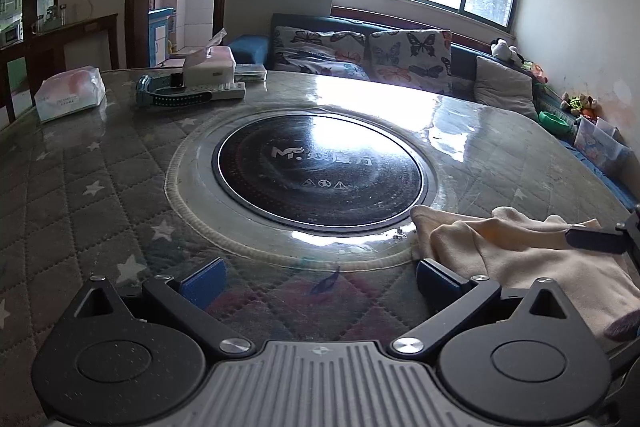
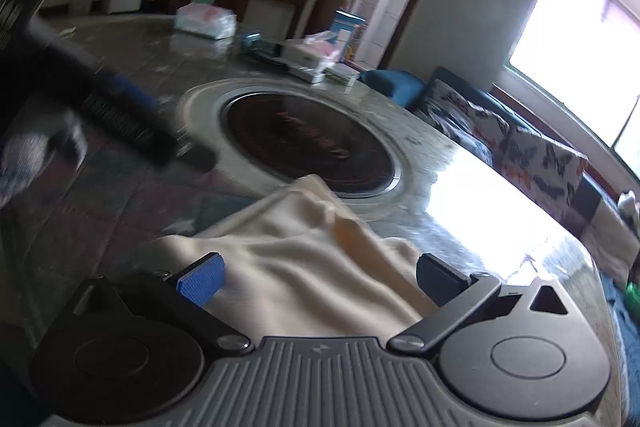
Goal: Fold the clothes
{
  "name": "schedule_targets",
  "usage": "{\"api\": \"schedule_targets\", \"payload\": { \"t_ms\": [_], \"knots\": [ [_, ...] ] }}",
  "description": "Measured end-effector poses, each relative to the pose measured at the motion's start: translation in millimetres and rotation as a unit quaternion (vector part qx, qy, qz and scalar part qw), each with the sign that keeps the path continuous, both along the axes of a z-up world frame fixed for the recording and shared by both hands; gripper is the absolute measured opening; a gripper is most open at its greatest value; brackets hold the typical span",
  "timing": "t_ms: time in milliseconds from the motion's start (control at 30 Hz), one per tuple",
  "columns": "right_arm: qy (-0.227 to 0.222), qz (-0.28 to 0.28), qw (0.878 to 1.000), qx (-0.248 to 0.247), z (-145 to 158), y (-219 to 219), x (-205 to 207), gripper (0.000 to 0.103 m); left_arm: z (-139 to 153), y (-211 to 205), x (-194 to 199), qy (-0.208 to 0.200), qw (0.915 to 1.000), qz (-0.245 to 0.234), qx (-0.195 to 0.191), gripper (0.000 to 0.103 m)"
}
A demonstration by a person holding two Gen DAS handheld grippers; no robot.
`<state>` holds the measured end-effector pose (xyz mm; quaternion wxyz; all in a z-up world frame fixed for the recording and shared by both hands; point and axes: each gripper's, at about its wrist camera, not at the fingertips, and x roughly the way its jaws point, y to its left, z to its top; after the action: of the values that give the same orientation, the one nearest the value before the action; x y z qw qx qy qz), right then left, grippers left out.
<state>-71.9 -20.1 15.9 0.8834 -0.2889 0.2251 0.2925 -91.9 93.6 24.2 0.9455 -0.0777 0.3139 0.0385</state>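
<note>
A cream garment lies crumpled on the table at the right, beside the round black cooktop. My left gripper is open and empty over the quilted cover, its right finger at the cloth's left edge. In the right wrist view the same cream garment lies between and under the fingers of my right gripper, which is open with its jaws wide apart. The left gripper shows blurred at the upper left there. A finger of the right gripper reaches over the cloth in the left wrist view.
The table has a quilted star-pattern cover under clear plastic. At its far left are a tissue pack, a tissue box, a remote and a teal watch. A sofa with butterfly cushions runs behind the table.
</note>
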Motion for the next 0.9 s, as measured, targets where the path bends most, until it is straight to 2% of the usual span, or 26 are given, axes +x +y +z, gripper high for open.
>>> {"api": "schedule_targets", "payload": {
  "t_ms": [167, 267, 400, 533, 633, 733, 800, 867, 900],
  "knots": [
    [-0.033, 0.017, 0.999, 0.007, 9, 5, -14, 0.103, 2, 2, 0, 0.000, 1.0000, 0.006, -0.005, 0.103],
    [-0.022, 0.026, 0.999, -0.001, 3, 11, -15, 0.103, 2, 0, 2, 0.002, 0.9999, 0.002, -0.014, 0.103],
    [-0.020, 0.039, 0.999, 0.005, 8, 9, -19, 0.103, 2, -2, 3, 0.004, 0.9999, -0.004, -0.009, 0.103],
    [-0.018, 0.053, 0.998, 0.011, 14, 7, -23, 0.103, 4, 1, 6, 0.005, 0.9998, 0.001, -0.020, 0.103],
    [0.005, 0.077, 0.997, 0.011, 16, 8, -28, 0.101, 5, 6, 11, 0.012, 0.9988, 0.011, -0.047, 0.102],
    [0.027, 0.100, 0.995, 0.000, 11, 14, -34, 0.087, 7, 7, 13, 0.014, 0.9975, 0.018, -0.067, 0.099],
    [0.040, 0.113, 0.993, -0.011, 6, 20, -38, 0.080, 7, 6, 14, 0.018, 0.9963, 0.007, -0.083, 0.091],
    [0.063, 0.122, 0.990, -0.019, -1, 26, -38, 0.064, 5, 3, 15, 0.028, 0.9945, -0.006, -0.101, 0.081],
    [0.068, 0.123, 0.990, -0.020, -2, 27, -37, 0.060, 3, 3, 16, 0.033, 0.9935, -0.011, -0.108, 0.078]
  ]
}}
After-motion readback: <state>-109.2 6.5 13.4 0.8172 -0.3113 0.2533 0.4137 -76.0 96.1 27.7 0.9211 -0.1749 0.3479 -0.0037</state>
